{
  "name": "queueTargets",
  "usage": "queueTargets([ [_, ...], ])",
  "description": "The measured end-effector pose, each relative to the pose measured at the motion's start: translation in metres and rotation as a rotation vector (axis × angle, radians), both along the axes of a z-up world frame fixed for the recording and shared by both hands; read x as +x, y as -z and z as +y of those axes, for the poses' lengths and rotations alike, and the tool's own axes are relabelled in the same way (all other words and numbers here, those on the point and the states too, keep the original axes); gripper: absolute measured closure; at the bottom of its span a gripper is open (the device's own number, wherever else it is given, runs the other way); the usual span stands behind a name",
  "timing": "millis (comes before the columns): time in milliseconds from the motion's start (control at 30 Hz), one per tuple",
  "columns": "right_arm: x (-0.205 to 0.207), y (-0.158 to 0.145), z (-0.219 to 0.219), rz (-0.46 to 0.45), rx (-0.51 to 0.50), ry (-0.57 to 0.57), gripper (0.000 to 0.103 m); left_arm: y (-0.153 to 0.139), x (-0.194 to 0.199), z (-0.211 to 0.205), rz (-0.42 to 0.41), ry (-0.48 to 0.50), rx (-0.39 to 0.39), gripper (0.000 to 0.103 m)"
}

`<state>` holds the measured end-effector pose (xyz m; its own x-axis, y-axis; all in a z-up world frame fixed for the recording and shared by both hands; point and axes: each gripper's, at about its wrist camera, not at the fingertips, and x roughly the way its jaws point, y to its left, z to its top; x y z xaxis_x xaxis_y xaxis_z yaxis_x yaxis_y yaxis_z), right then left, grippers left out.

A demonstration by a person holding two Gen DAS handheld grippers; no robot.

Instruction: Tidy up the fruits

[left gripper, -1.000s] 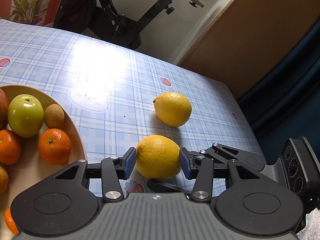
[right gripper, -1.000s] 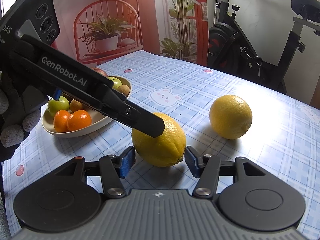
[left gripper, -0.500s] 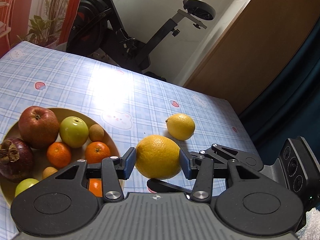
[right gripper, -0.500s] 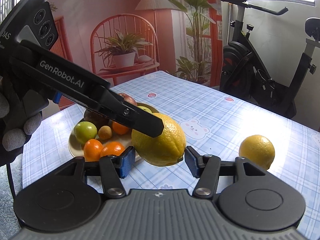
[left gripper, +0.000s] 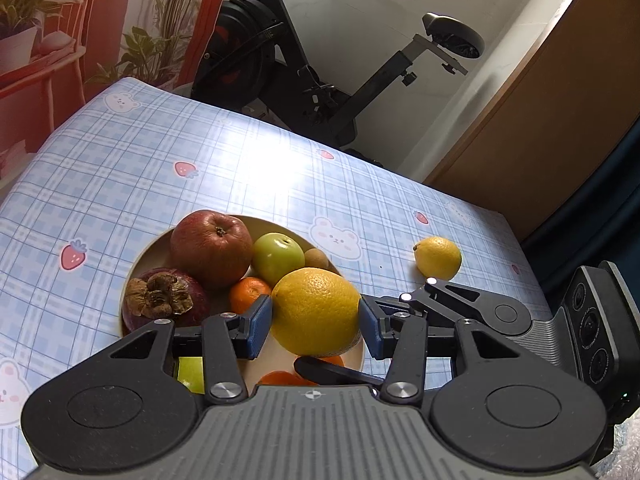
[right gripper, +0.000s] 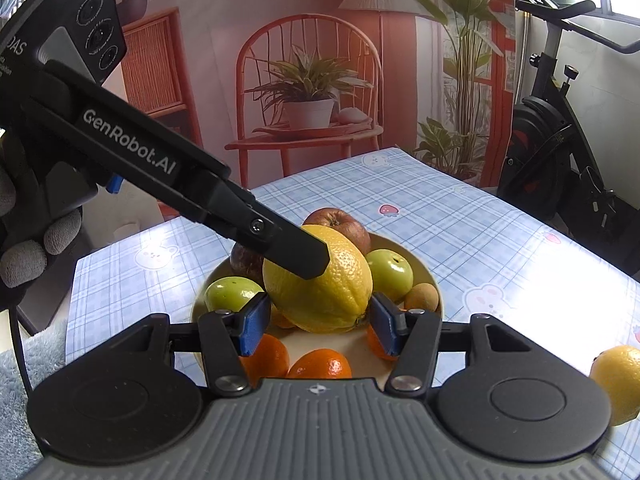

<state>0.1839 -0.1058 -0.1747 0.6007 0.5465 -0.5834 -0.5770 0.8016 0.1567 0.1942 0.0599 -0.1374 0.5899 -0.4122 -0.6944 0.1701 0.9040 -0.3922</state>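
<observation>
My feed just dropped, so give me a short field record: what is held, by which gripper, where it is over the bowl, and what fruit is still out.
held item: lemon
left gripper: shut on lemon, pads at both sides
right gripper: shut on same lemon
position: above bowl, not yet set down
bowl contents: red apple, green apples, oranges, mangosteen, small brown fruit
still out: second lemon on tablecloth

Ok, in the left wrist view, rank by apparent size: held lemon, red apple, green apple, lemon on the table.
1. held lemon, though it is nearest the camera, so unsure against the red apple
2. red apple
3. green apple
4. lemon on the table, farthest away
</observation>
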Motion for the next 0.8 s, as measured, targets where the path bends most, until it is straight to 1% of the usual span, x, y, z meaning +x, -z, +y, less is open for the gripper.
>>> queueTargets([
  [233, 0.006, 0.004, 0.01, 0.015, -0.01, -0.014, 0.046, 0.007, -0.003, 0.015, 0.004, -0.017, -0.013, 0.053],
  [367, 0.008, 0.003, 0.021, 0.008, -0.011, -0.034, 0.046, 0.007, -0.012, 0.029, -0.013, -0.055, -0.021, 0.053],
  [500, 0.014, 0.008, 0.031, 0.011, -0.028, -0.055, 0.046, 0.013, -0.009, 0.041, 0.012, -0.084, -0.043, 0.053],
  [600, 0.015, 0.011, 0.03, -0.005, -0.026, -0.045, 0.046, 0.016, -0.007, 0.045, 0.019, -0.096, -0.081, 0.054],
  [800, 0.023, 0.01, 0.028, -0.015, -0.031, -0.005, 0.045, 0.013, -0.006, 0.042, -0.017, -0.094, -0.073, 0.054],
])
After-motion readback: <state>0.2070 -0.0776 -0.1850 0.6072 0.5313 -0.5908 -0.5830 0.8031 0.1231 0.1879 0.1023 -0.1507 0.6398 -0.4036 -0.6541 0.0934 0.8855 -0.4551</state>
